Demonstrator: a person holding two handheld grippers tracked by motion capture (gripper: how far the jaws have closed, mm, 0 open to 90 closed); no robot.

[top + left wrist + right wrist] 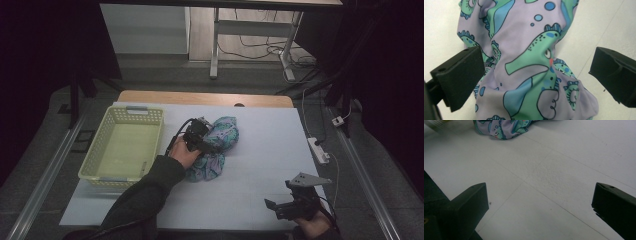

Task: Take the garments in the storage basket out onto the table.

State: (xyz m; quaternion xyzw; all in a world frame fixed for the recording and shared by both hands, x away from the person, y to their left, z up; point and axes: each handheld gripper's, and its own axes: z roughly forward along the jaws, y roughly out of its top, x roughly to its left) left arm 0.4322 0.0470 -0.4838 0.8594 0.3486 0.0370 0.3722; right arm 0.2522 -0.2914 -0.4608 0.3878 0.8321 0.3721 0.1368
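One crumpled garment [216, 145] is what this is all about, a lilac cloth printed with green and blue cartoon creatures, bunched in a heap near the middle of the white counter [260, 165], just to the right of a pale yellow basket [125, 145] whose floor looks bare. From the high view, the left gripper [202, 142] sits right over the heap, the person's dark sleeve reaching in from below, while the right gripper [285, 207] waits well apart at the near right edge of the counter. Over to the left gripper view: the jaws stand wide, one either side of the cloth [529, 67], neither pad pressing on it, so nothing is gripped. Here the folds and ridges show up close, which the high view blurs into a lump. By the look of it the fabric is light, limp and rather smooth; it will sag and trail when lifted, so a raised fold near the centre of the bunch seems the safest bite, taking several layers at once. Now the right gripper view: its jaws gape wide as well over bare counter, holding nothing, and the garment [504, 128] peeks in at the top edge, far off, showing how low and flat the near hem lies on the surface.
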